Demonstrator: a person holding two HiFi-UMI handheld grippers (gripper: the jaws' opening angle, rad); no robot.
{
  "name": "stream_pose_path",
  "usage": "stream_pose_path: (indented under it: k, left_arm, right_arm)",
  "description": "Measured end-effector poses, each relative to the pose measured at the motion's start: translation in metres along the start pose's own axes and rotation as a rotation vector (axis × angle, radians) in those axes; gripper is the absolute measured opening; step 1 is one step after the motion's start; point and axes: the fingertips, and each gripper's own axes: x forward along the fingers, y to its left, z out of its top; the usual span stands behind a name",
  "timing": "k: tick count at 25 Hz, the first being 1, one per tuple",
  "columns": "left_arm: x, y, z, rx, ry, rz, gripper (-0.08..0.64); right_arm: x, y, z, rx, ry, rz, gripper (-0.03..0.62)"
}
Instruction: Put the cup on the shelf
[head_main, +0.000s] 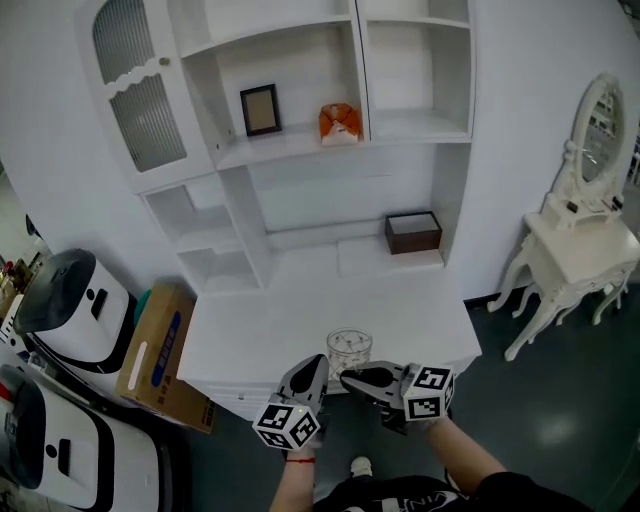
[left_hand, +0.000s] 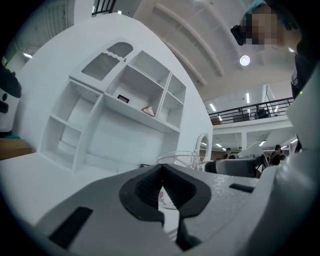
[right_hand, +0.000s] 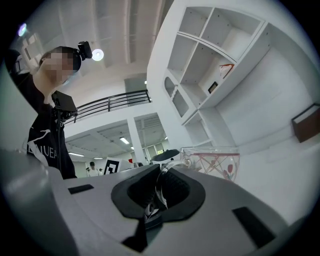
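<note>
The glass cup (head_main: 349, 350) stands upright on the white desk (head_main: 290, 320), near its front edge and below the shelf (head_main: 300, 146). The right gripper (head_main: 352, 379) has its jaws pinched on the cup's clear handle (right_hand: 161, 181). The left gripper (head_main: 318, 366) sits just beside the cup, jaws pressed together with nothing between them. On the shelf are a picture frame (head_main: 260, 110) and an orange object (head_main: 340, 123). A brown box (head_main: 413, 232) sits at the desk's rear.

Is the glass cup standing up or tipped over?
Standing up. The cup has its round rim facing up, near the front edge of the white desk, and the right gripper clamps its handle.
</note>
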Motion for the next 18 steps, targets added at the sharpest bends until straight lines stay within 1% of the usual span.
stream_pose_path:
  k: [4, 7, 12, 15, 18]
  left_arm:
    - [0.044, 0.009, 0.01, 0.002, 0.011, -0.07, 0.005]
    - [0.075, 0.014, 0.01, 0.011, 0.028, -0.119, 0.006]
    - [0.121, 0.011, 0.01, 0.032, 0.051, -0.202, 0.005]
    - [0.146, 0.008, 0.014, 0.043, 0.059, -0.235, 0.006]
    - [0.169, 0.006, 0.018, 0.045, 0.063, -0.253, 0.006]
  right_arm:
    - [0.001, -0.034, 0.018, -0.013, -0.024, -0.053, 0.012]
    - [-0.002, -0.062, 0.028, -0.018, -0.042, -0.099, 0.012]
    - [-0.013, -0.101, 0.043, -0.015, -0.067, -0.178, 0.012]
    - [-0.021, -0.119, 0.054, -0.014, -0.075, -0.219, 0.012]
    - [-0.027, -0.135, 0.065, -0.01, -0.09, -0.25, 0.012]
